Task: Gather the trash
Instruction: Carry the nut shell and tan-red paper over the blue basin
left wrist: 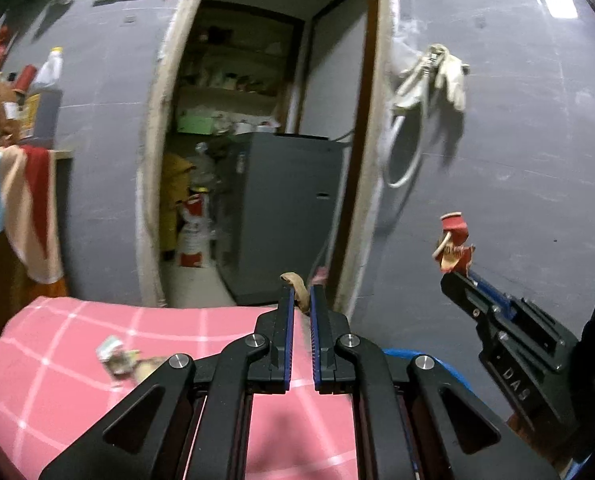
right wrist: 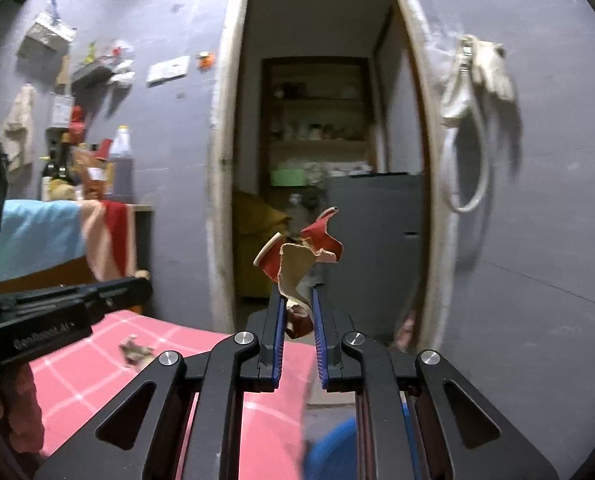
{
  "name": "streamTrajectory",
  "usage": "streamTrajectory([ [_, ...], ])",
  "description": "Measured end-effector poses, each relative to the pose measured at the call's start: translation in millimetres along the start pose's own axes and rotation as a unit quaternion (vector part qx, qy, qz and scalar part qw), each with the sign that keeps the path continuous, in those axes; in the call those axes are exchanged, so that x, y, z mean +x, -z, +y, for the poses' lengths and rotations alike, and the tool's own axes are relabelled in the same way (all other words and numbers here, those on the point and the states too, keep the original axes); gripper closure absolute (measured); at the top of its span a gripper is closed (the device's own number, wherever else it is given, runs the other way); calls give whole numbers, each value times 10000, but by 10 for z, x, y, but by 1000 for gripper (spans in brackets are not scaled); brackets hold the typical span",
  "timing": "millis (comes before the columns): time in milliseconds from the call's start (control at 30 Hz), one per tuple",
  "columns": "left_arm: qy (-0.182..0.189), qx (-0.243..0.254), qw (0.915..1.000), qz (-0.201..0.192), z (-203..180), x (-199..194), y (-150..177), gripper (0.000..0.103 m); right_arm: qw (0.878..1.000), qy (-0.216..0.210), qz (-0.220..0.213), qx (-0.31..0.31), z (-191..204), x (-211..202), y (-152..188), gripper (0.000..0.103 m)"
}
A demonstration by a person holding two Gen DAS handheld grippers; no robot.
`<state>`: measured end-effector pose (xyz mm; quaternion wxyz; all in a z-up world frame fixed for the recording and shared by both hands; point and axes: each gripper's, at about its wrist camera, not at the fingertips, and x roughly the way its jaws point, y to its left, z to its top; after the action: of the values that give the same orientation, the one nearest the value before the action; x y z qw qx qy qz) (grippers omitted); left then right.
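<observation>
My left gripper (left wrist: 300,294) is shut on a small tan scrap of paper (left wrist: 299,292) that sticks up between its blue pads. It is raised above the pink checked tablecloth (left wrist: 57,360). My right gripper (right wrist: 297,296) is shut on a torn red and tan paper cup (right wrist: 301,252), held up in front of the doorway. The left wrist view shows that same crumpled cup (left wrist: 453,240) at the right gripper's tip (left wrist: 457,276), to the right. A crumpled wrapper (left wrist: 117,356) lies on the cloth; the right wrist view shows it as crumpled trash (right wrist: 135,350) too.
An open doorway (left wrist: 265,140) leads to a storeroom with a grey cabinet (left wrist: 285,216) and shelves. A white cord and gloves (left wrist: 437,76) hang on the grey wall. Bottles (right wrist: 119,164) and draped cloths (right wrist: 57,236) stand on a counter at left. A blue object (right wrist: 333,448) lies below the right gripper.
</observation>
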<state>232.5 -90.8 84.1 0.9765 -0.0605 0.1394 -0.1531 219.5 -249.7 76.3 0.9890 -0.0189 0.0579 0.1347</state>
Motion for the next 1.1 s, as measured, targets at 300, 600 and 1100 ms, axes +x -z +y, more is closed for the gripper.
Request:
streamTrajectory([
  [300, 481, 47, 9976, 503, -476, 427, 130, 98, 9955, 609, 474, 545, -558, -115, 172, 91],
  [600, 642, -17, 9915, 1133, -589, 774, 382, 98, 9875, 731, 1049, 920, -805, -41, 352, 91],
  [1100, 709, -97, 9824, 1725, -613, 977, 564, 98, 9813, 649, 1523, 984, -830, 104, 440, 89],
])
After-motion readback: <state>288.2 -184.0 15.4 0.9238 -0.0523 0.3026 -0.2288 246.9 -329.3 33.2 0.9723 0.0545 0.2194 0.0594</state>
